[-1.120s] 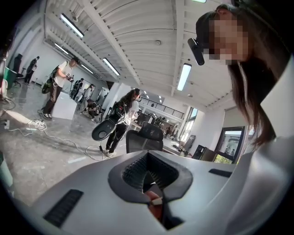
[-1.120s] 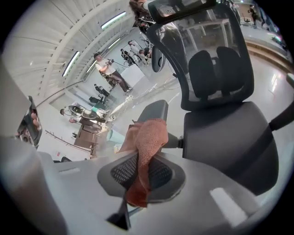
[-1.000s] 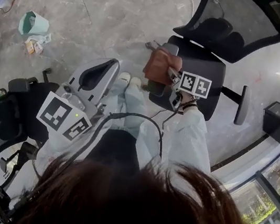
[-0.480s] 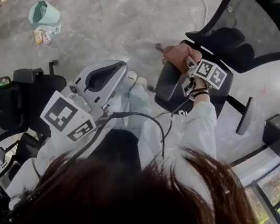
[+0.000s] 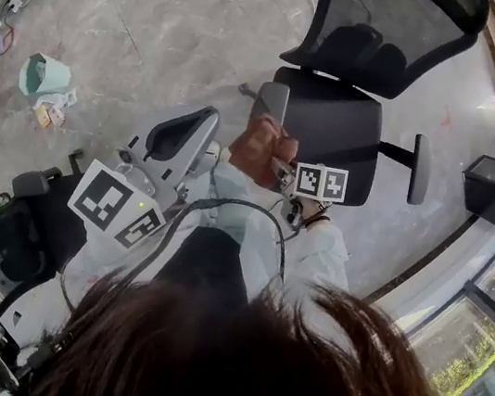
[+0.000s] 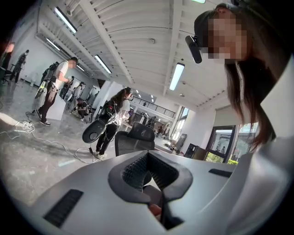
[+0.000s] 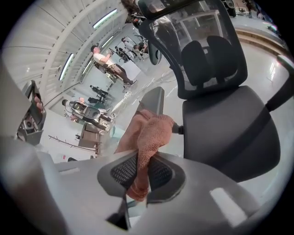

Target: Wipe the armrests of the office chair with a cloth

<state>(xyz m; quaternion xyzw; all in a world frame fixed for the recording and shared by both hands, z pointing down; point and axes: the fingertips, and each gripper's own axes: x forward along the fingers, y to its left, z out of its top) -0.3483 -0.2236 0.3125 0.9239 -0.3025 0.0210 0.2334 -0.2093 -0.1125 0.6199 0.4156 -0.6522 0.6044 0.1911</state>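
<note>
While the right gripper (image 5: 279, 162) has its fingers clenched on the rust-coloured cloth (image 5: 260, 147), the left gripper (image 5: 204, 129) hangs near the person's knees, well apart from the office chair (image 5: 334, 132). In the right gripper view the cloth (image 7: 149, 132) runs down between the two ribbed fingers (image 7: 123, 170) of the right gripper (image 7: 140, 173). It is pinched there, with a short tail hanging below and the bulk bunched up above them. That bunched end meets the near end of the grey armrest (image 7: 154, 101). From the head view it covers the pad's lower end, though how firmly it presses cannot be told. The armrest (image 5: 271, 101) is the one on the head view's left. The other armrest (image 5: 419, 168) stands clear on the far side of the seat, untouched by either gripper.

In its own view the left gripper (image 6: 148, 170) has its fingers (image 6: 132, 169) released and spread in a V, with nothing between them (only the room beyond shows through the gap). That view looks out over the grey floor (image 6: 32, 160) at a second black chair (image 6: 134, 137) and several people (image 6: 112, 120) standing farther off.

On the floor in the head view lies a pale green bag (image 5: 43, 73) amid small litter, well to the left of the office chair.
</note>
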